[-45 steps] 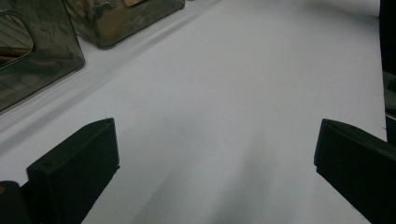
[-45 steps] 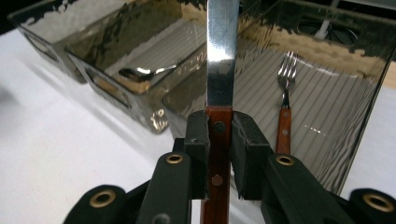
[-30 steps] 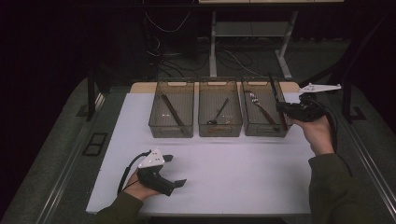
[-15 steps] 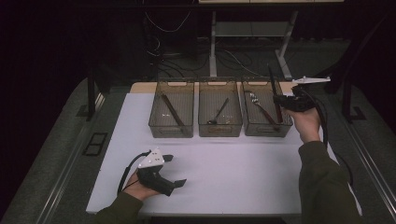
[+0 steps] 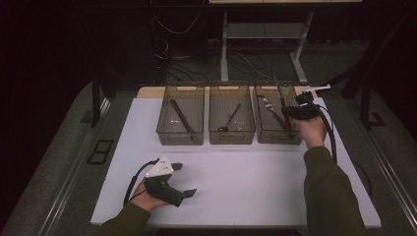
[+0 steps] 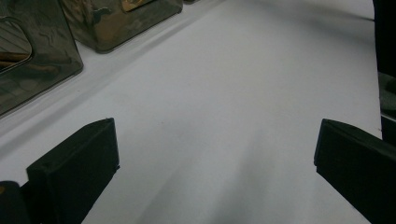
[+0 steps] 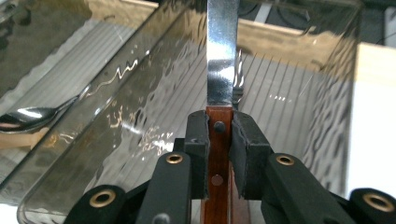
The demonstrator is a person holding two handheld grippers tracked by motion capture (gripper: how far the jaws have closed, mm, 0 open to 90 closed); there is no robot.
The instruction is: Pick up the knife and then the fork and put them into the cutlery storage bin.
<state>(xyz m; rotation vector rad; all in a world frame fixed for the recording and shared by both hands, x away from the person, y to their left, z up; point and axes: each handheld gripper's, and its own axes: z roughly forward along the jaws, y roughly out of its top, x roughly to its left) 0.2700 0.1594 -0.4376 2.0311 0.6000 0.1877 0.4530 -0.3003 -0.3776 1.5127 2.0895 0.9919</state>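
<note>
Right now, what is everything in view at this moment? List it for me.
table top: one, white, beneath everything.
bins: three, clear smoky plastic, in a row at the table's far side.
left bin's utensil: one, dark, lying slantwise; kind not clear.
spoon: one, metal bowl, in the middle bin.
fork: one, metal tines, in the right bin.
knife: one, steel blade, reddish wooden handle, clamped in the right tool with its blade over the right bin.
desk frame and cables: dark floor behind the table.
left tool: one, black, jaws wide apart, nothing between them, near the table's front left.
right tool: one, black, shut on the knife handle.
</note>
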